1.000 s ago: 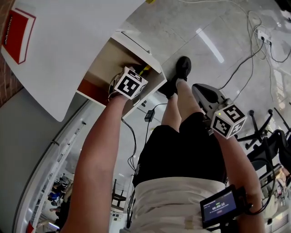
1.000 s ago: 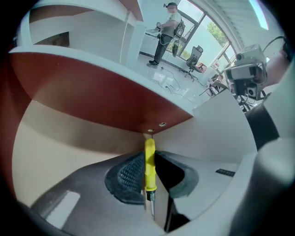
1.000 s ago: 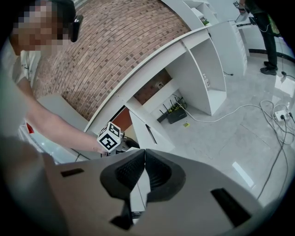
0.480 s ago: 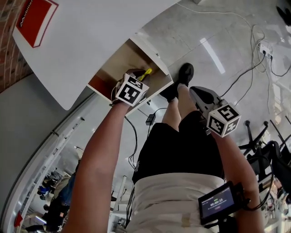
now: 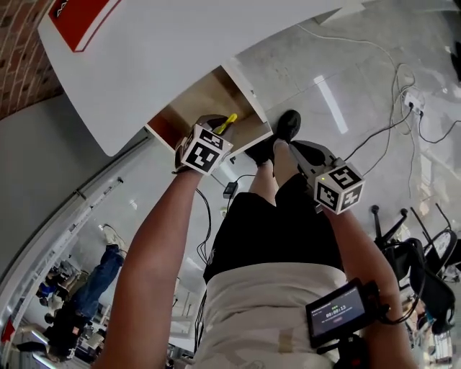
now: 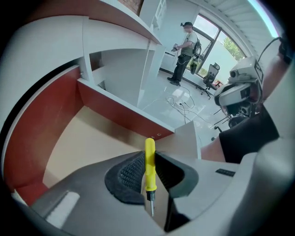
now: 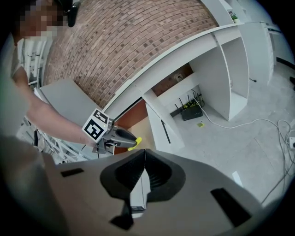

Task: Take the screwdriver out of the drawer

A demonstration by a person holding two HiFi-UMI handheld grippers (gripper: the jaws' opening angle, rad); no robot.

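A yellow-handled screwdriver (image 6: 150,167) stands upright between the pads of my left gripper (image 6: 150,159), which is shut on it, metal tip towards the camera. Below it lies the open drawer (image 6: 87,143), with red walls and a tan bottom. In the head view the left gripper (image 5: 218,130) holds the screwdriver (image 5: 229,122) just above the drawer (image 5: 202,101) under the white desk. My right gripper (image 5: 295,148) hangs over my legs, jaws shut with nothing between them. The right gripper view shows its own closed jaws (image 7: 144,154), the left gripper (image 7: 120,136) and the screwdriver (image 7: 135,142).
A white desk top (image 5: 166,50) carries a red sign (image 5: 79,18). Cables and a power strip (image 5: 410,97) lie on the marble floor, and office chairs (image 5: 418,267) stand at the right. A person (image 6: 185,50) stands far off by the windows. A router (image 7: 191,110) sits under the shelving.
My left gripper has risen out of the drawer with the screwdriver in it. My right gripper has drifted left and up, closer to my legs.
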